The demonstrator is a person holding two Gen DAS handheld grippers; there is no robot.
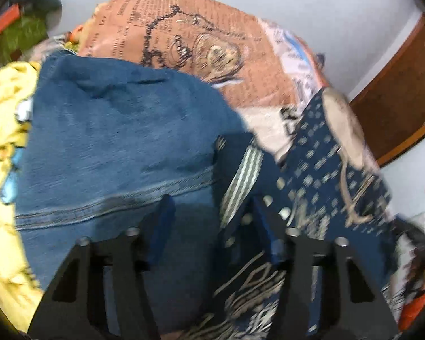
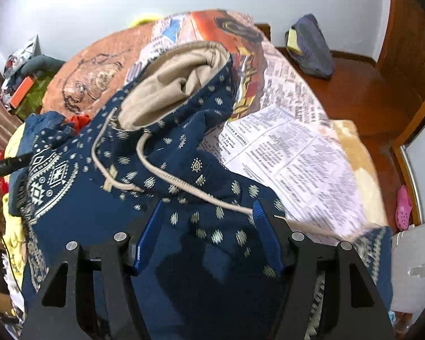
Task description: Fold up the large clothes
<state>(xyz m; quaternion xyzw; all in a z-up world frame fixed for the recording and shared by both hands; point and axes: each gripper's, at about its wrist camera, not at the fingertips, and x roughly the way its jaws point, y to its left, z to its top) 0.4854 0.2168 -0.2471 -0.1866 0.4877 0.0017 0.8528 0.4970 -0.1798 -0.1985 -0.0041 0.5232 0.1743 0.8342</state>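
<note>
The navy patterned hoodie (image 2: 184,153) is seen lying crumpled on the newspaper-print bedspread (image 2: 297,153), its beige-lined hood (image 2: 167,90) still bunched and a drawstring (image 2: 184,187) loose, so the folding is judged to be hardly begun. The right gripper (image 2: 209,226) is spread above the fabric with nothing pinched, and the left gripper (image 1: 212,215) is also parted over blue denim (image 1: 113,130) and the hoodie's edge. The left view is blurred, and the sleeves and hem are cut off.
</note>
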